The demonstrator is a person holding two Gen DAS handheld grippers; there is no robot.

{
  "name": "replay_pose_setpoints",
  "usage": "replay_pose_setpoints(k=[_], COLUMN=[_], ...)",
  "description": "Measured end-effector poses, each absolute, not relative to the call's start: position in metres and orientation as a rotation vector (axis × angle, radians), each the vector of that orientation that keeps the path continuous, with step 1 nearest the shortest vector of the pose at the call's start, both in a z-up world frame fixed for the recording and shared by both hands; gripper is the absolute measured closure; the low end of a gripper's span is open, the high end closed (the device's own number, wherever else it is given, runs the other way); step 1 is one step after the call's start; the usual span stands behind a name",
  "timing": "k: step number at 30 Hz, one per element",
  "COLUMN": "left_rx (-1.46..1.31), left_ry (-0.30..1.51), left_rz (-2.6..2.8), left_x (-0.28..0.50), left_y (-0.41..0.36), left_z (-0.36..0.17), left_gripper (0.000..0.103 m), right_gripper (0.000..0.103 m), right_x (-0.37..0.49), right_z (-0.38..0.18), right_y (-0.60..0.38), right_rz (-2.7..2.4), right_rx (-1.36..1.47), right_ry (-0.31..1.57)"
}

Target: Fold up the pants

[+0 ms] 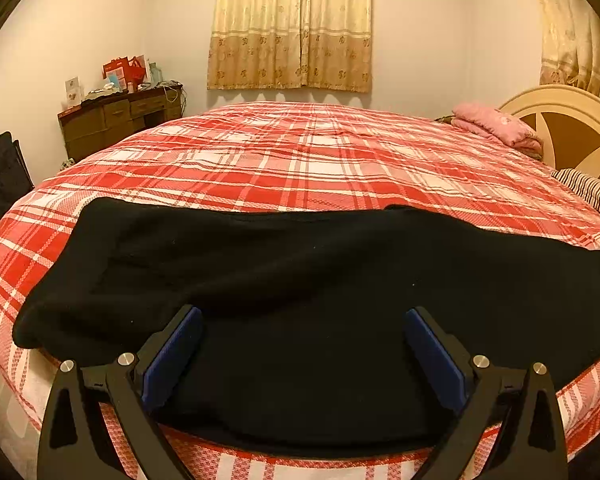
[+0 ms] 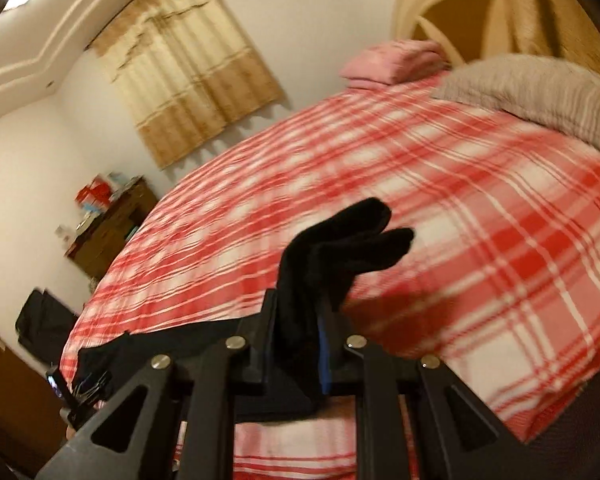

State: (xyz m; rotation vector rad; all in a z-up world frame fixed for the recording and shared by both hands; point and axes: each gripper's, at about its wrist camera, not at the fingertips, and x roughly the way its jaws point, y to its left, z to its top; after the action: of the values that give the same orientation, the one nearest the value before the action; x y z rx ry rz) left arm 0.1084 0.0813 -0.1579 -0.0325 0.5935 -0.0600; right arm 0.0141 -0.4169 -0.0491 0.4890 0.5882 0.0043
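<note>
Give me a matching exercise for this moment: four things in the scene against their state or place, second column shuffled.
Things:
1. left gripper
2. right gripper
3. pink blanket
4. black pants

States or places:
A. folded by the headboard
B. open, nothing pinched
C. spread along the bed's near edge
D. shut on black cloth

Pairs: 1-B, 2-D, 3-A, 4-C

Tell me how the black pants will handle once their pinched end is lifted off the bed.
The black pants are probably floppy: the end clamped in the right gripper droops past the jaws. They look thick and soft, so likely not slippery. The rest should trail across the plaid bedspread.
</note>
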Motion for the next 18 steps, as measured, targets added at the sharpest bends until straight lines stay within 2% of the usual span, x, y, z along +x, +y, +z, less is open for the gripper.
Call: replay_pose_setpoints(k=[11, 18], left_rx=[-0.062, -0.054], left_ry=[0.574, 0.582], left_rz=[-0.101, -0.130], left_x=[0.105, 0.104], left_y=[0.082, 0.073], left_z=[-0.149, -0.149], left_gripper=[0.001, 0.001], right_gripper=[0.083, 0.083], right_x=[0.056, 0.072], right_z=[-0.049, -0.068], right_y=[-0.351, -0.319], right_rz=[0.152, 0.212], right_rx=[0.387, 0.347], right_ry=[0.629, 0.696])
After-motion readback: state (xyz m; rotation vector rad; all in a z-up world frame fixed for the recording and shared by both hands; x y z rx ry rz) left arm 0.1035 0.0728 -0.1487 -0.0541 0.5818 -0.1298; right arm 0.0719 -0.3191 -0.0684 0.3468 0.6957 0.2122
